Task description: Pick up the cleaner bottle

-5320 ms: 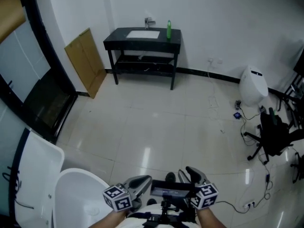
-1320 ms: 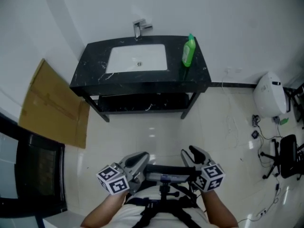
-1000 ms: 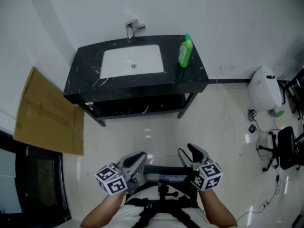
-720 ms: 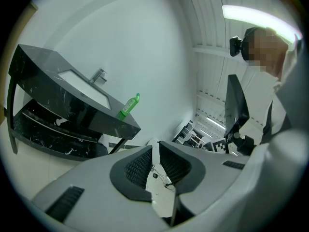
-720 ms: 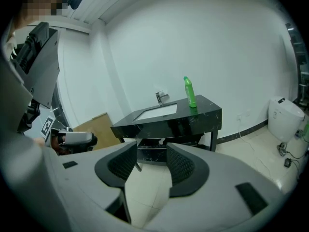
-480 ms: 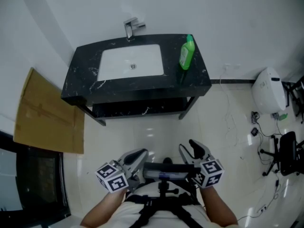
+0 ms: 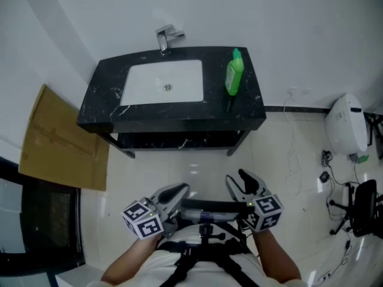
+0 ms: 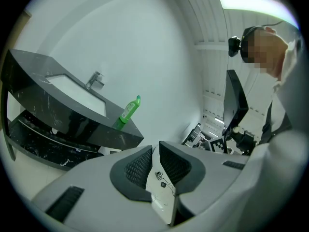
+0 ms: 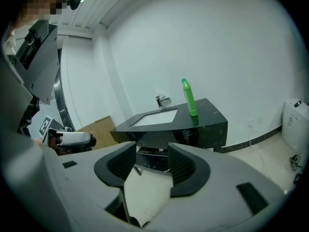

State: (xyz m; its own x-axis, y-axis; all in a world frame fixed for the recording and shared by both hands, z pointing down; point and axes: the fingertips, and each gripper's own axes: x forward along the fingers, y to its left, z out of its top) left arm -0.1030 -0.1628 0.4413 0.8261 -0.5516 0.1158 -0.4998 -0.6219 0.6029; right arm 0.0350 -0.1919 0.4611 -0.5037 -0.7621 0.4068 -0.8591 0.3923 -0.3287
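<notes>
Bottom centre of the head view, I'm holding both claws side by side over pale floor tile (image 7: 197, 163). The left gripper (image 7: 175, 191) is showing its jaws a narrow slit apart, nothing in them; the right gripper (image 7: 242, 182) is standing wider apart, also empty. I'm reading only square markers on their cubes. Open tile is lying between the claws and the black counter (image 7: 108, 109). Loose cables (image 7: 293, 160) and a white appliance (image 7: 347, 130) are crowding the right edge, and cardboard (image 7: 60, 139) is leaning at the left. The cleaner bottle (image 7: 234, 75), green, is standing upright on the counter, upper centre-right, just right of the white basin (image 7: 134, 82). Its label is too small to read. The faucet (image 7: 164, 37) is sitting behind the basin by the wall.
</notes>
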